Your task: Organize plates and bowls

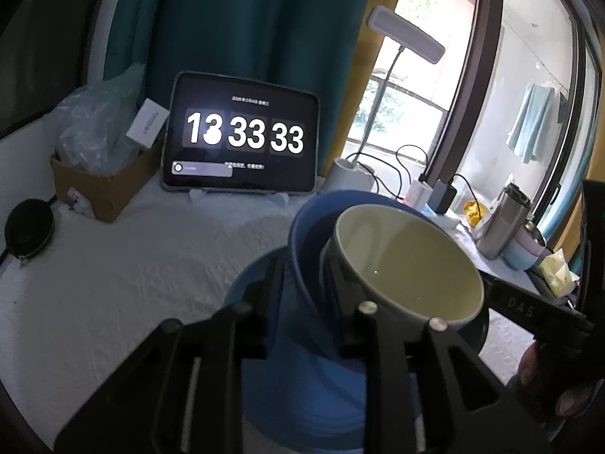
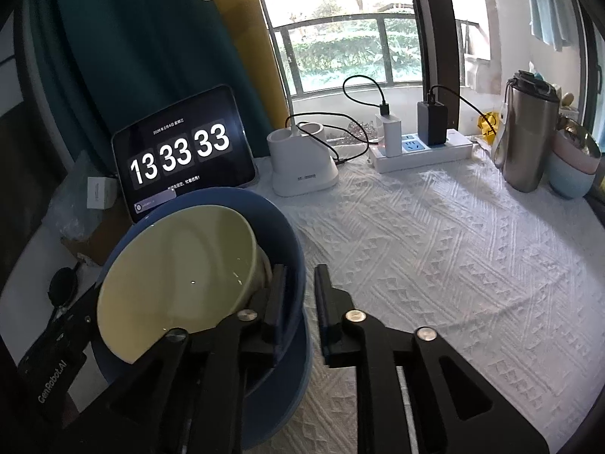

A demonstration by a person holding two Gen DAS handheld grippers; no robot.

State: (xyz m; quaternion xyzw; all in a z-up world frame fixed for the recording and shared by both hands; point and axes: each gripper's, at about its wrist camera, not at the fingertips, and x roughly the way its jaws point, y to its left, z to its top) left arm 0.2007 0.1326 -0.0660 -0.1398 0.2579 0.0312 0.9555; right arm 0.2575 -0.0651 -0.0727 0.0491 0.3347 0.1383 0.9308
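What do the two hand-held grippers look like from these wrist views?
Both are matte black. The left hand-held gripper and right hand-held gripper each have two flat, slab-like fingers on angular linkage arms with cut-out slots, pinned by round silver rivets. In the right wrist view, the left unit's black body carries white "GenRobot.AI" lettering. No cables or sleeves are visible.

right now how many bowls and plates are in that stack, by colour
blue bowl: 1
cream-lined bowl nested in it: 1
blue plate underneath: 1
total: 3
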